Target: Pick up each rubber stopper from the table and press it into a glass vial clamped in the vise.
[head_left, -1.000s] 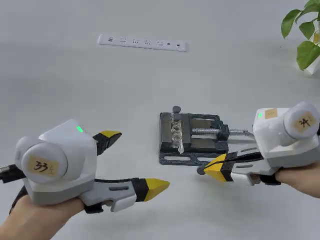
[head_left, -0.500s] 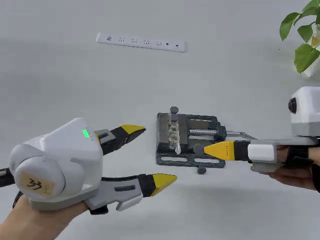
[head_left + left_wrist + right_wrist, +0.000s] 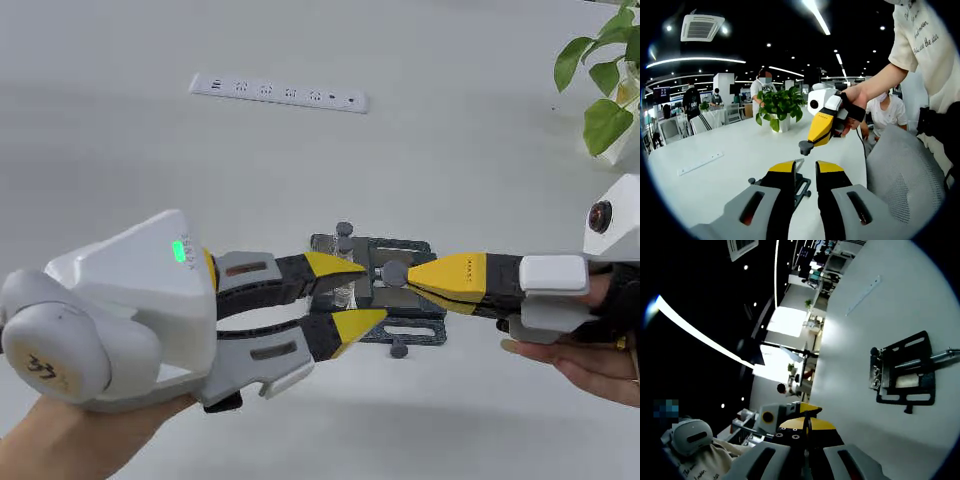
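The black vise (image 3: 400, 247) lies on the white table with a row of glass vials (image 3: 346, 292) clamped at its left end. My right gripper (image 3: 409, 276) comes in from the right, shut on a grey rubber stopper (image 3: 394, 272) held just over the vise. My left gripper (image 3: 372, 292) reaches in from the left, open, its yellow tips on either side of the vials. In the left gripper view the right gripper (image 3: 812, 143) holds the stopper (image 3: 804, 147) above my own jaws. Another grey stopper (image 3: 398, 349) lies in front of the vise.
A white power strip (image 3: 278, 92) lies at the back of the table. A potted plant (image 3: 600, 75) stands at the far right. Several people stand beyond the table in the left gripper view. The vise's screw handle (image 3: 950, 355) sticks out to the right.
Right gripper has lifted the stopper from near the table up over the vise. Left gripper has moved right until its tips reach the vials.
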A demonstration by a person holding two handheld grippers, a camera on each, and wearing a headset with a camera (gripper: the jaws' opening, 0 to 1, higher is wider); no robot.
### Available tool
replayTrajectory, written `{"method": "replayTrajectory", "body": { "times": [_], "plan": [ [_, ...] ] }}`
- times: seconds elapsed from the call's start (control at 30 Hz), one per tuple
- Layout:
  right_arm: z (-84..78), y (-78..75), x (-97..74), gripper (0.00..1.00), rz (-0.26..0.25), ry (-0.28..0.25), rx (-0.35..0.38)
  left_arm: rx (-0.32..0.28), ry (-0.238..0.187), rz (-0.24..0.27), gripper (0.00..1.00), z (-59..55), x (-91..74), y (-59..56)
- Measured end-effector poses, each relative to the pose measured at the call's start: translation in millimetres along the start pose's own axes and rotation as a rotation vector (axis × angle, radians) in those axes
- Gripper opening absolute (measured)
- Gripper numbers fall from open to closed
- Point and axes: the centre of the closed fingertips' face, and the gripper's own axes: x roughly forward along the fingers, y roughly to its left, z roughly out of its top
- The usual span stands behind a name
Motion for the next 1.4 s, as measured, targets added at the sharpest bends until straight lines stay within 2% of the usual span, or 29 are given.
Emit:
{"method": "replayTrajectory", "body": {
  "times": [0.17, 0.3, 0.77, 0.9, 1.13, 1.4],
  "plan": [
    [-5.0, -0.9, -0.2, 0.00, 0.008, 0.009, 0.072, 0.003, -0.002, -0.008, 0.13, 2.4, 3.5, -2.2],
    [-5.1, -1.9, -2.6, 0.00, 0.013, 0.009, 0.101, 0.005, -0.007, -0.022, 0.11, 3.7, 4.8, -4.9],
    [-13.0, -4.1, -4.8, 0.00, 0.030, 0.039, 0.142, 0.004, -0.019, -0.059, 0.06, 7.5, 5.2, -13.0],
    [-19.2, 1.5, -2.7, 0.00, 0.060, 0.051, 0.157, -0.001, -0.034, -0.079, 0.06, 10.3, 4.9, -17.1],
    [-20.7, 3.6, -5.7, 0.00, 0.084, 0.065, 0.166, -0.002, -0.043, -0.099, 0.06, 13.5, 4.3, -21.8],
    [-23.3, 17.8, -6.0, 0.00, 0.144, 0.055, 0.194, -0.008, -0.086, -0.118, 0.05, 26.0, 0.4, -23.5]
  ]
}}
